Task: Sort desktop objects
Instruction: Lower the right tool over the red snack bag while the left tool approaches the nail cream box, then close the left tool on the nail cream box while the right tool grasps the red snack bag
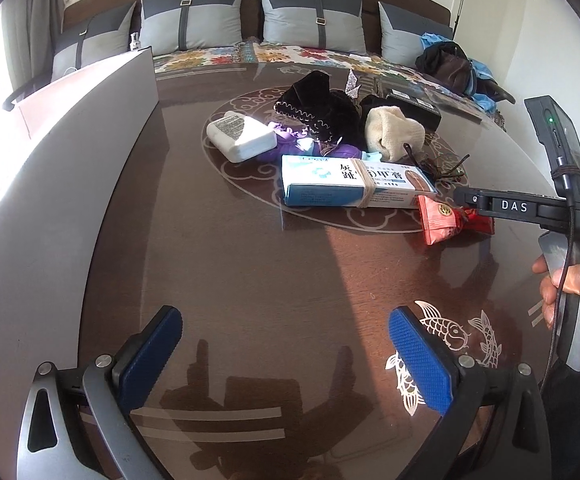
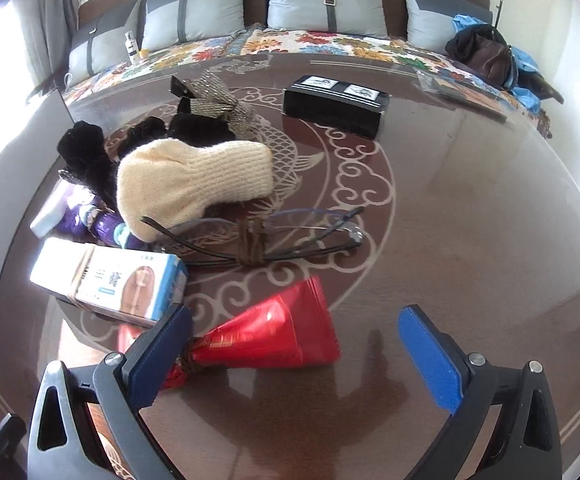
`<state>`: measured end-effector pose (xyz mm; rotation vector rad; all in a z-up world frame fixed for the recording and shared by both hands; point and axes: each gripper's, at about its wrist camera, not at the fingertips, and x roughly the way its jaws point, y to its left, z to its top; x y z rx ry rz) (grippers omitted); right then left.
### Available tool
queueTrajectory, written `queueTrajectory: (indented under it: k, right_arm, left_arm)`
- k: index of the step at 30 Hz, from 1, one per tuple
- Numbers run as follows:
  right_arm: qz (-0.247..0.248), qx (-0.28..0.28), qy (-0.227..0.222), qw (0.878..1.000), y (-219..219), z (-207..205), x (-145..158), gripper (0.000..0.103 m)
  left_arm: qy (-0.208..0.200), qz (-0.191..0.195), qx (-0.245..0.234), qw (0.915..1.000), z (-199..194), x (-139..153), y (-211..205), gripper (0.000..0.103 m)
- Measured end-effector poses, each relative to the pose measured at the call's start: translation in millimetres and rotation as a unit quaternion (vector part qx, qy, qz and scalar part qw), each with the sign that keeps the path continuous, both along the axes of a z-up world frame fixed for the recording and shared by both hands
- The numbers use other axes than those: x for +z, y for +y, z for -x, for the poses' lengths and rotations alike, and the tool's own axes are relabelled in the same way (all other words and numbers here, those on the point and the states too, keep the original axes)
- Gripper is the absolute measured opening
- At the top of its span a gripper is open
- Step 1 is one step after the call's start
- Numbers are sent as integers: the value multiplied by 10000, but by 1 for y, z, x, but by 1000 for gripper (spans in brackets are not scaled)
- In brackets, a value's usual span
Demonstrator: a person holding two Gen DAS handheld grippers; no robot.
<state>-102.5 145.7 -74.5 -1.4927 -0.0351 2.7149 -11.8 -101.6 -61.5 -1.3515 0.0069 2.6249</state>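
Observation:
A pile of objects lies mid-table: a blue-and-white medicine box [image 1: 354,182] [image 2: 109,280] bound with a rubber band, a red foil packet [image 1: 444,216] [image 2: 273,332], a cream knitted piece [image 1: 394,132] [image 2: 197,180], tied glasses [image 2: 273,236], black fabric [image 1: 318,104] [image 2: 85,156], a white adapter [image 1: 237,134] and a black box [image 2: 336,106]. My left gripper [image 1: 285,356] hovers open over bare table, well short of the pile. My right gripper [image 2: 294,354] is open just above the red packet, its left finger [image 2: 161,354] next to the packet's tied end.
A grey upright panel [image 1: 101,112] stands at the table's left edge. A sofa with grey cushions [image 2: 326,0] and a flowered cover runs behind the table; clothes and a bag [image 2: 490,54] lie at its right end. A hand [image 1: 578,300] holds the right gripper's handle.

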Motion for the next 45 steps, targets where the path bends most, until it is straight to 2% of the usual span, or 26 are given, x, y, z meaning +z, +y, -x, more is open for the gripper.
queueTrajectory:
  k: [6, 8, 13, 14, 16, 18, 19, 21, 24, 27, 29, 31, 34, 39, 45]
  right_arm:
    - [-37, 140, 75, 9999, 11, -1, 10, 102]
    - [-229, 258, 86, 9994, 2, 9, 11, 102]
    - [-834, 534, -213, 9949, -25, 31, -8, 102]
    - [-866, 698, -109, 9937, -34, 27, -8, 102]
    - [-646, 1393, 7, 9881, -58, 15, -5, 100]
    - [-28, 2196, -12, 9756, -74, -2, 2, 96]
    - [277, 2418, 29, 9699, -74, -12, 8, 96]
    - [584, 2293, 219, 9713, -58, -27, 21, 96]
    - [838, 1609, 254, 9831, -16, -44, 30, 98]
    - [1117, 1120, 297, 9870, 18, -64, 36, 98]
    - [1211, 978, 325, 9873, 30, -79, 36, 98]
    - [1235, 957, 376, 9870, 35, -96, 35, 98]
    - [1329, 1015, 578, 9842, 35, -120, 34, 98]
    - [1283, 1197, 764, 9815, 24, -148, 19, 98]
    - [1273, 1504, 666, 9781, 20, -151, 16, 98]
  left_arm:
    - [-138, -185, 88, 9997, 1, -4, 2, 103]
    - [-72, -181, 103, 9998, -2, 0, 2, 103]
    - [-7, -52, 216, 9998, -9, 5, -6, 103]
    - [-45, -91, 265, 9996, -9, 4, -9, 103]
    - [-107, -217, 360, 9991, -9, 3, -16, 103]
    - [-141, -278, 428, 9986, -9, 3, -20, 103]
    - [-148, -278, 463, 9984, -10, 3, -22, 103]
    - [-167, -375, 551, 9976, -10, 3, -26, 103]
    - [-209, -767, 716, 9943, 0, 5, -29, 103]
    - [-387, -1074, 974, 9887, 25, 7, -23, 103]
    - [-420, -1287, 1256, 9828, 44, 9, -20, 103]
    - [-578, -1336, 1519, 9776, 68, 6, -12, 103]
    - [-768, -1147, 1894, 9721, 101, -1, 4, 103]
    - [-1185, -318, 2160, 9687, 131, -21, 22, 103]
    - [-1188, -68, 1393, 9831, 110, -19, -1, 103]
